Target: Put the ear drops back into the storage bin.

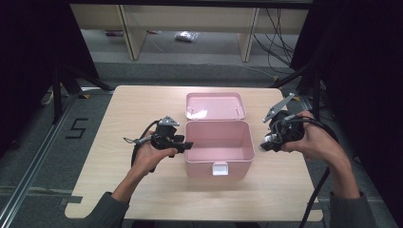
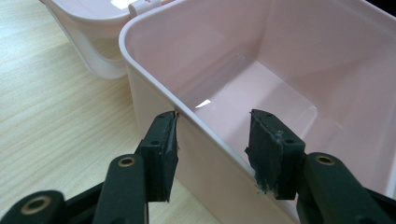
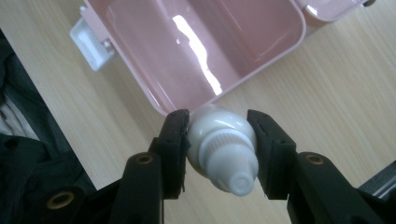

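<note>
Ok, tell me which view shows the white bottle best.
The right gripper view: the white bottle sits close up between the right gripper fingers, ribbed cap toward the camera. In the high view the hand hides it.

Overhead light is even on my table (image 1: 142, 190), but the high view is soft and low-res, with the surroundings going near black at both sides. Glare streaks sit on the floor of the pink box (image 3: 196, 42) in both gripper views. My near jaws and the white bottle (image 3: 224, 149) are slightly out of focus.
</note>
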